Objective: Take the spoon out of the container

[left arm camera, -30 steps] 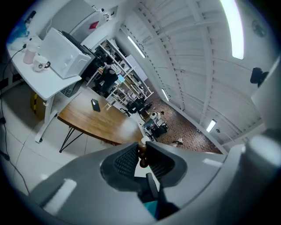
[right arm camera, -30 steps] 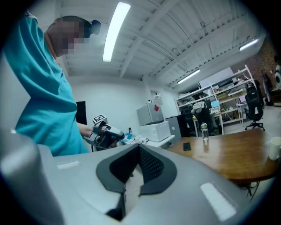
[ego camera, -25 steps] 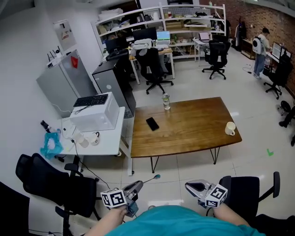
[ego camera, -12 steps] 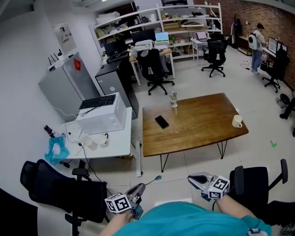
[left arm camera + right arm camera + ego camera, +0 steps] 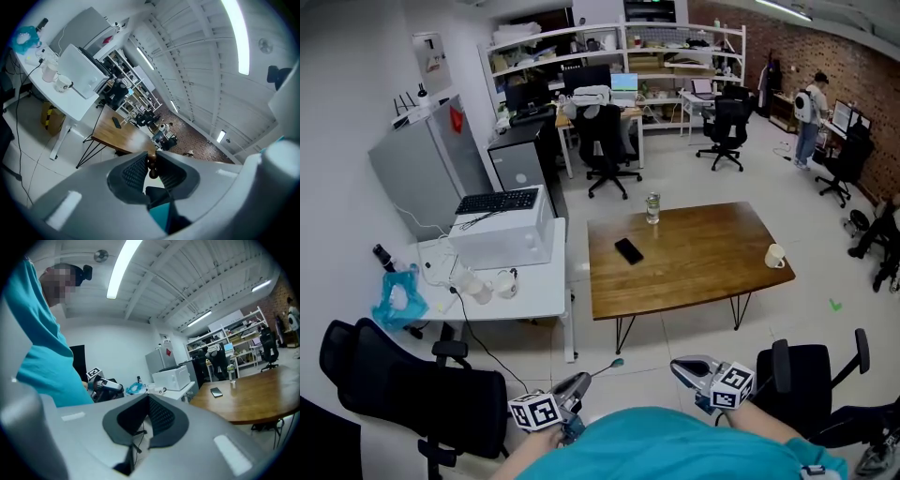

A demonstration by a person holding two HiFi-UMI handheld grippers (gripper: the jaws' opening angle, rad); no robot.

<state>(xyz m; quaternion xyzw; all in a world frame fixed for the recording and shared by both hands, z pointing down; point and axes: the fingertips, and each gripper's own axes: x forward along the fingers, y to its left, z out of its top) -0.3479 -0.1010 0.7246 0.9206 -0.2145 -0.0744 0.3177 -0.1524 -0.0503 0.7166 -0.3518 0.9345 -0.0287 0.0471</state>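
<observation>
In the head view my left gripper (image 5: 578,380) is low at the bottom, close to the person's teal shirt, shut on a thin spoon (image 5: 605,367) whose teal end points up and to the right over the floor. The left gripper view shows the left gripper (image 5: 151,157) with the spoon's brown knobbed handle (image 5: 153,168) pinched between its ribbed pads. My right gripper (image 5: 677,366) hangs beside it to the right. In its own view the right gripper (image 5: 149,398) has its tips together with nothing between them. A white mug (image 5: 774,255) and a glass jar (image 5: 652,207) stand on the wooden table.
The wooden table (image 5: 694,272) lies ahead with a black phone (image 5: 628,250) on it. Left of it is a white side table (image 5: 530,295) with a white box (image 5: 502,230) and cups. Black office chairs (image 5: 403,380) (image 5: 811,384) flank the person. A person (image 5: 809,105) stands far back right.
The head view has swung a little, so the room sits differently in frame. Both grippers keep the same places near the body, the left still holding the spoon.
</observation>
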